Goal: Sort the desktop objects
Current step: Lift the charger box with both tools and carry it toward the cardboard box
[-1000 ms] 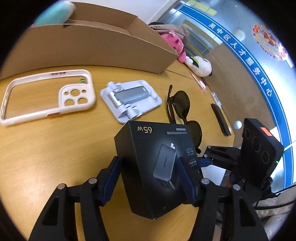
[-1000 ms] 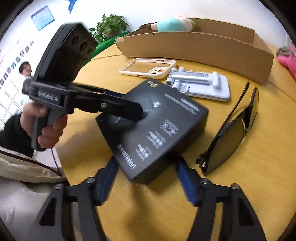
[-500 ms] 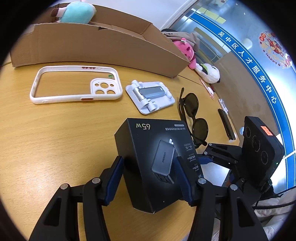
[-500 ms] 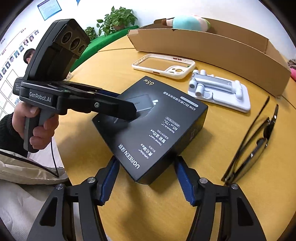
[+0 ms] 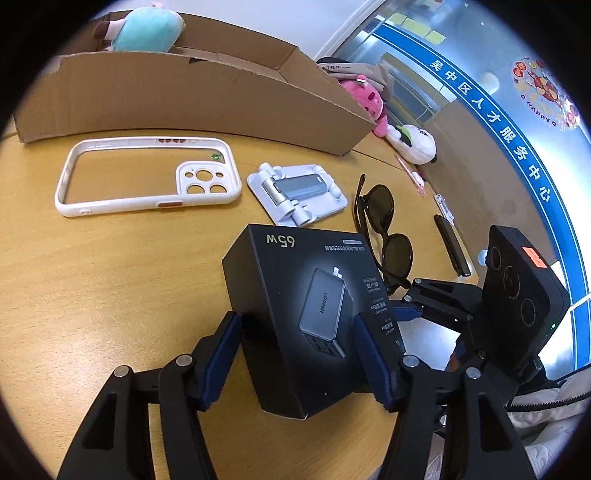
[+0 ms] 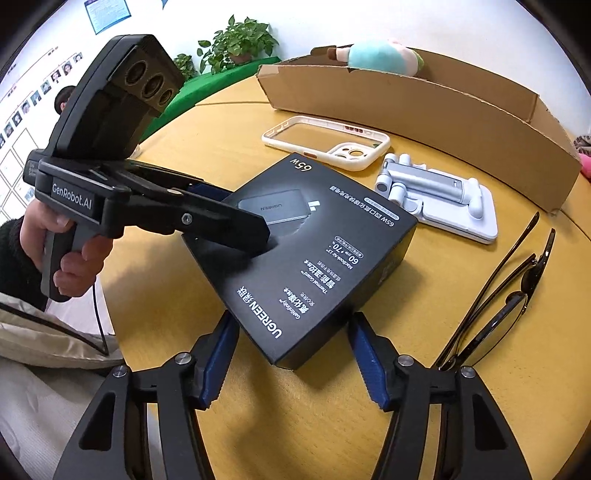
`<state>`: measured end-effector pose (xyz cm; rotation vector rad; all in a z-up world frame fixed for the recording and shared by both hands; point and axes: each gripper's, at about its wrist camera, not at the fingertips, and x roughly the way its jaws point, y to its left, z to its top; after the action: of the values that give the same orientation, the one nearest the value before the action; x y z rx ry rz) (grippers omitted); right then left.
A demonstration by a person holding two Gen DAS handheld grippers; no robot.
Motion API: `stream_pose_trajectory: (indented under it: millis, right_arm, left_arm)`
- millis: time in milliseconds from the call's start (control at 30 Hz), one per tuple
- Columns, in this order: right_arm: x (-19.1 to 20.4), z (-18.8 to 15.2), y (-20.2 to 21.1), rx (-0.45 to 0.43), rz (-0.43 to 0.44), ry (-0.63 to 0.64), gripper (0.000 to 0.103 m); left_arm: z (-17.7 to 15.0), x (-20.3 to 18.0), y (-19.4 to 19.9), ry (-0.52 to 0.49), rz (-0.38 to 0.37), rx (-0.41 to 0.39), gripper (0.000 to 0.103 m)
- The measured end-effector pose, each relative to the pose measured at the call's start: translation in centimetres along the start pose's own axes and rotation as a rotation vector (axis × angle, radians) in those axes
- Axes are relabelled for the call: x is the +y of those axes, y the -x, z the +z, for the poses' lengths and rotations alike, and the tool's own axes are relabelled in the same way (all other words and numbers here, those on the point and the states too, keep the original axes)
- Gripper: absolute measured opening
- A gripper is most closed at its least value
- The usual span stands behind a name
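A black charger box (image 5: pixel 295 280) sits between the fingers of my left gripper (image 5: pixel 297 319). Its blue pads lie against the box's sides while the jaws are opening. In the right wrist view the left gripper (image 6: pixel 240 218) reaches in from the left over the box (image 6: pixel 314 258). One of its fingers lies across the box's top and the other is hidden. My right gripper (image 6: pixel 291 317) straddles the box's near corner. Its jaws are closing and the pads stand just off the two sides. From the left wrist view the right gripper (image 5: pixel 406 306) comes in from the right.
On the round wooden table (image 5: pixel 92 295) lie a white phone case (image 5: pixel 207 177), a white phone stand (image 5: pixel 299 195) and dark sunglasses (image 5: pixel 395 251). A long cardboard box (image 5: pixel 184 99) holding a teal plush (image 5: pixel 147 33) stands behind them. A person's hand (image 6: pixel 74 258) holds the left gripper.
The left wrist view has drawn back, so the case, stand and cardboard box sit lower and further off. In the right wrist view the sunglasses slid right. The charger box stays between the left fingers.
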<state>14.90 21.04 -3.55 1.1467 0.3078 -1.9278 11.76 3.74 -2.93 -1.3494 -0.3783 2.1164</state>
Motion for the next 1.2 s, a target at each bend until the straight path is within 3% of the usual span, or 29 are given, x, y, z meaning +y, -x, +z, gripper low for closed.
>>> stream_pose_trajectory:
  millis: [300,533,1200]
  right_arm:
    - [0.1,1.0,1.3,-0.062,0.019,-0.015,0.065]
    - [0.4,2.4,2.8,-0.121,-0.003,0.021,0.065]
    - [-0.3,4.9,3.2,-0.143,0.0,0.039,0.065]
  left_arm:
    - [0.9,-1.8,2.2,-0.045,0.042,-0.062,0.061]
    - [1.9,-1.9,3.7,-0.052,0.034,-0.119,0.061]
    - [4.0,-0.7,4.7,-0.058,0.036,-0.182,0.061]
